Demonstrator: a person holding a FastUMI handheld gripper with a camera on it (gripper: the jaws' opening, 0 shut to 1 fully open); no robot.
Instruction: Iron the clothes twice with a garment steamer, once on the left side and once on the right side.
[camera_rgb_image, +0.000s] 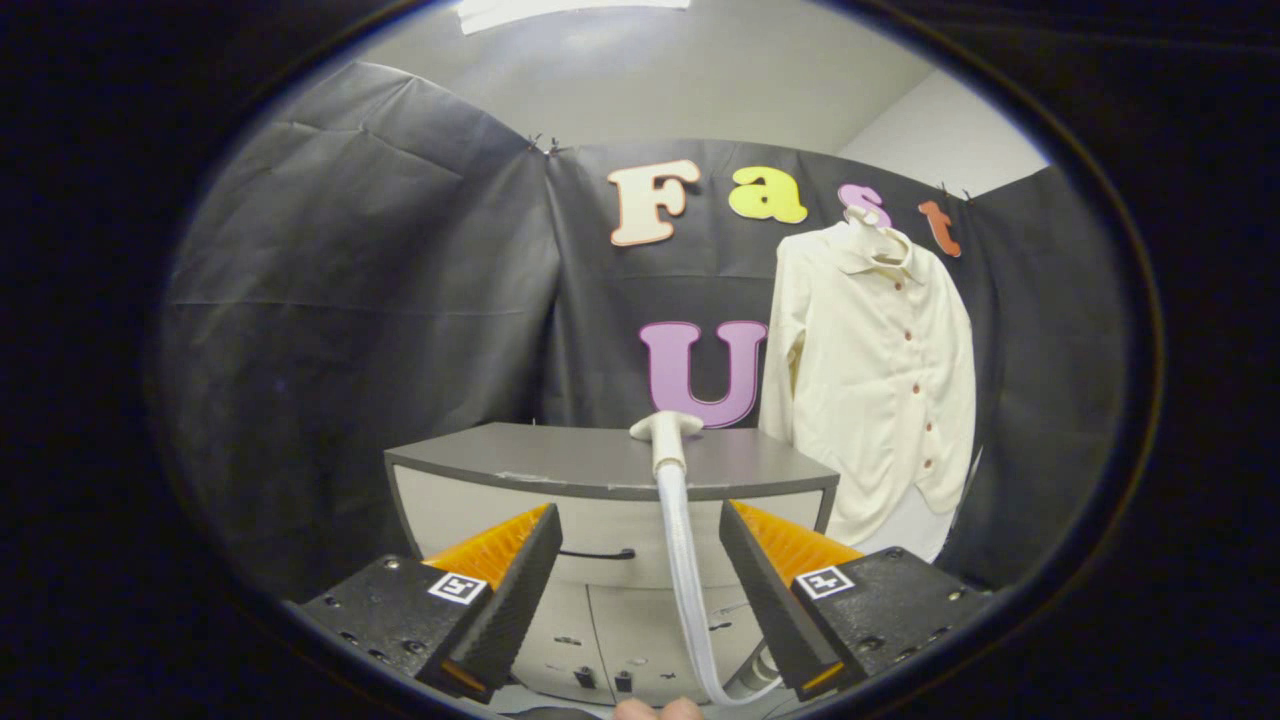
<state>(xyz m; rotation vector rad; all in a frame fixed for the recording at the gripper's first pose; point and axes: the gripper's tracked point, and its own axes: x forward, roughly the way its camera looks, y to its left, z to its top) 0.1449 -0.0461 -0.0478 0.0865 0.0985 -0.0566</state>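
A cream button-up shirt (880, 380) hangs on a hanger against the black wall, beyond and to the right of my fingers. The white steamer head (666, 432) lies on top of a grey cabinet (560, 462), straight ahead of the gripper. Its pale hose (686, 580) runs down the cabinet front and passes between my fingers without touching them. My gripper (640, 590) is open, held low and short of the cabinet, with nothing gripped.
The cabinet has a drawer with a dark handle (597, 554) and small controls along its base. A person's fingertips (658, 710) show just below the hose. Black cloth walls close in the booth on the left, back and right.
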